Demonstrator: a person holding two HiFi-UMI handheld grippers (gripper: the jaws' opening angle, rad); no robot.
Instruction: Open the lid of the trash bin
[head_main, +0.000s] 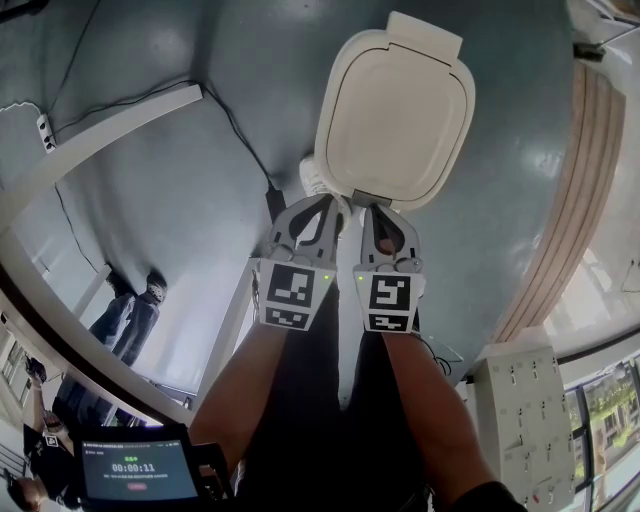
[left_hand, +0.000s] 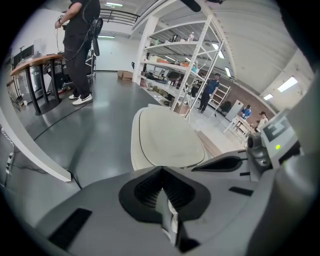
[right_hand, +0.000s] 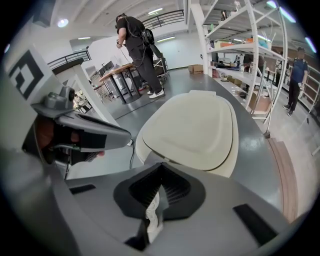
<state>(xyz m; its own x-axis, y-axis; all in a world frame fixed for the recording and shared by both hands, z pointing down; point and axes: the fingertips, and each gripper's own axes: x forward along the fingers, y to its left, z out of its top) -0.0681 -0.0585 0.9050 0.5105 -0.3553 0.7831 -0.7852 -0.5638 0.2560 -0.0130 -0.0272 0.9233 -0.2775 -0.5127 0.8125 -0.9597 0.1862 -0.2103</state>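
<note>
Trash bin lid (head_main: 398, 110) lies shut in the head view, on the bin standing on the grey floor (head_main: 200, 190). The left gripper (head_main: 335, 203) and right gripper (head_main: 372, 212) hang side by side at its near edge, close to each other.

In the left gripper view the jaws are pressed together with nothing between them, and the cream lid (left_hand: 167, 137) lies just beyond the tips.

The right gripper view shows the same: jaws together, holding nothing, aimed at the lid's front lip.

The likely trouble is that jaws this tight cannot hook the lip. They may skid off the smooth plastic or push the whole bin along the floor, and two grippers held this close could knock together.
</note>
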